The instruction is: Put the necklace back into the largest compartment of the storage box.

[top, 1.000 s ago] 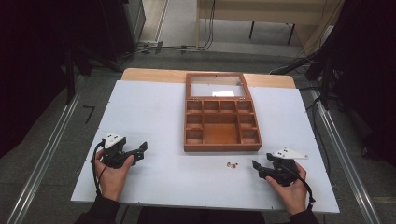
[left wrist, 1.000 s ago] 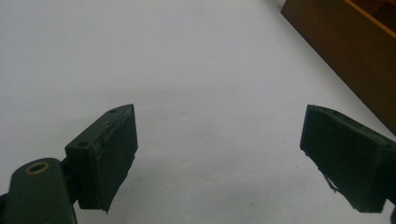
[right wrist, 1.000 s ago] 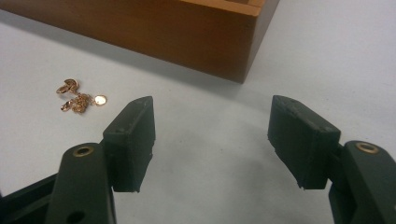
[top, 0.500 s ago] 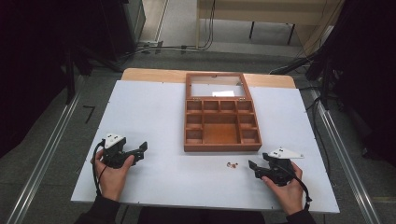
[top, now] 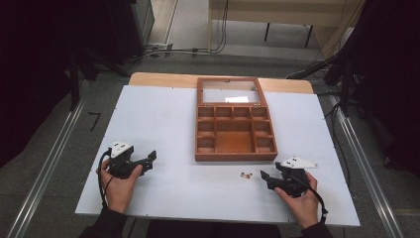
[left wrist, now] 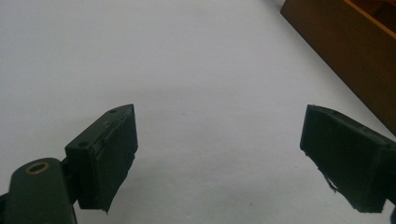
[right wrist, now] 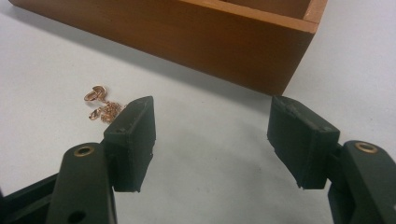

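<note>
Your right hand-held gripper (top: 265, 179), jaws wide open, is way closer to the little rose-gold chain jewellery (right wrist: 100, 105) lying on the white desk (top: 163, 124), just off its left jaw toward the box-front side.

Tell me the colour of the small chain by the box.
Rose gold chain, clearest in the right gripper view.

Wooden compartment box (top: 235, 133): your reddish-brown wood, smooth satin finish, glass-like lid panel at 12 o'clock. Chain (right wrist: 103, 107): shiny rose-gold metal at your right gripper (right wrist: 212, 135)'s 10 o'clock. Both grippers: matt black plastic, left gripper (left wrist: 219, 158) included. Table (top: 158, 119): matt white, smooth.
</note>
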Demonstrator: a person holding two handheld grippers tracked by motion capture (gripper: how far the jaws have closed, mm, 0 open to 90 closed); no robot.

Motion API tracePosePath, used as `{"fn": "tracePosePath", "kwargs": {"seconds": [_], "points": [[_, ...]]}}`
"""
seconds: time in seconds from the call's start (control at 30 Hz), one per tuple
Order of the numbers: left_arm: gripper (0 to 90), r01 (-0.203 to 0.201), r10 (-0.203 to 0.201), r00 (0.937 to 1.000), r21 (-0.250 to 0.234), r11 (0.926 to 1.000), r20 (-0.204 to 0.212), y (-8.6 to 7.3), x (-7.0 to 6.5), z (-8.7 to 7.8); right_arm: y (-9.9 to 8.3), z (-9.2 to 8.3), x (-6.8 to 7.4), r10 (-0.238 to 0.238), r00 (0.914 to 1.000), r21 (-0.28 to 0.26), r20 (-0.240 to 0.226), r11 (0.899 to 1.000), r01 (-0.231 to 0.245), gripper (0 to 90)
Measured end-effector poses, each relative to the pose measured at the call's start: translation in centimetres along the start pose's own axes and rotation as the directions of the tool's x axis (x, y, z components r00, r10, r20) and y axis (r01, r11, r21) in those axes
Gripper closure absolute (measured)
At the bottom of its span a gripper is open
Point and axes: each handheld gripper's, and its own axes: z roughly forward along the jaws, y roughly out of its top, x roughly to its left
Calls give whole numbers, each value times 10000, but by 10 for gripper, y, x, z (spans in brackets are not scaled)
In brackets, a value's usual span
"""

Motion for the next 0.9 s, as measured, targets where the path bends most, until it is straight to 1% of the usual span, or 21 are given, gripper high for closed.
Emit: {"fn": "tracePosePath", "kwargs": {"seconds": [0.37,0.9], "points": [[117,-7,7,10000,-23,10000,30,0,0,0,1,1,2,-34,10000,-16,-61,10000,34,311],[117,-11,11,10000,-21,10000,41,0,0,0,5,8,14,-306,9992,53,-273,9995,308,316]]}}
